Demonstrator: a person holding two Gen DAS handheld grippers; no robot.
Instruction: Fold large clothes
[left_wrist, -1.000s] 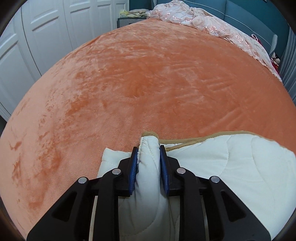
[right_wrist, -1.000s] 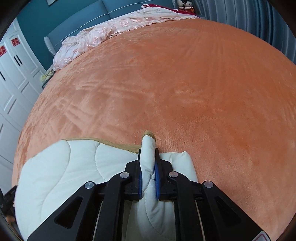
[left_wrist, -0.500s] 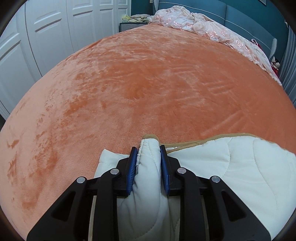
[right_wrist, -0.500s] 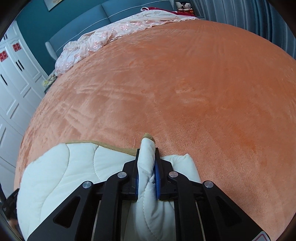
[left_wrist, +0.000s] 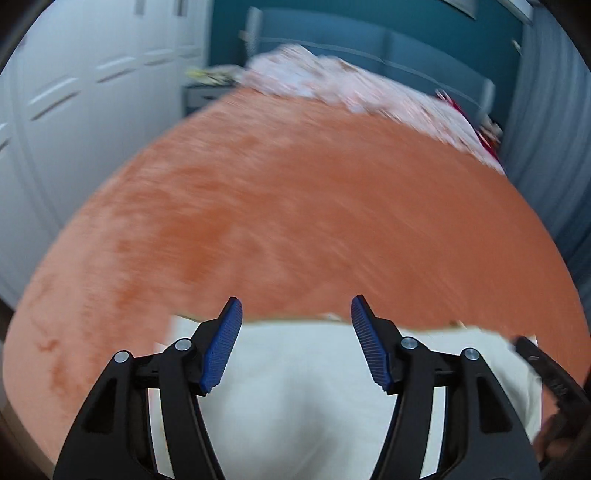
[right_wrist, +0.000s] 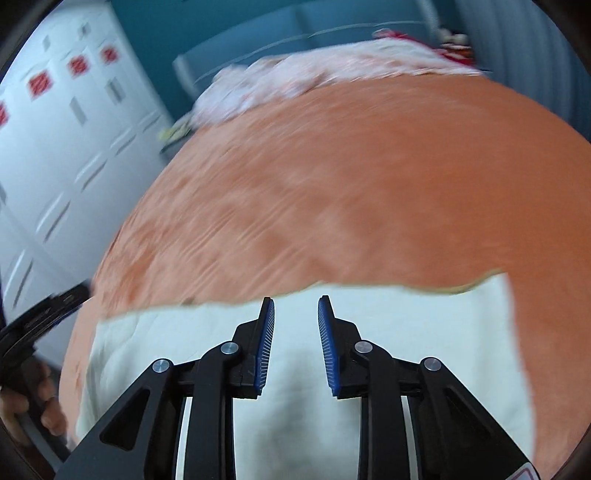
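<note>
Cream quilted garment (left_wrist: 303, 387) lies flat on orange bedspread (left_wrist: 295, 221); left tool (left_wrist: 296, 314) & right tool (right_wrist: 296, 306) both spread, gripping nothing.

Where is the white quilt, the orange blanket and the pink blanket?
white quilt (left_wrist: 295, 398), left wrist view, flat middle.
orange blanket (left_wrist: 314, 221), left wrist view, open middle.
pink blanket (right_wrist: 295, 79), right wrist view, crumpled middle.
</note>
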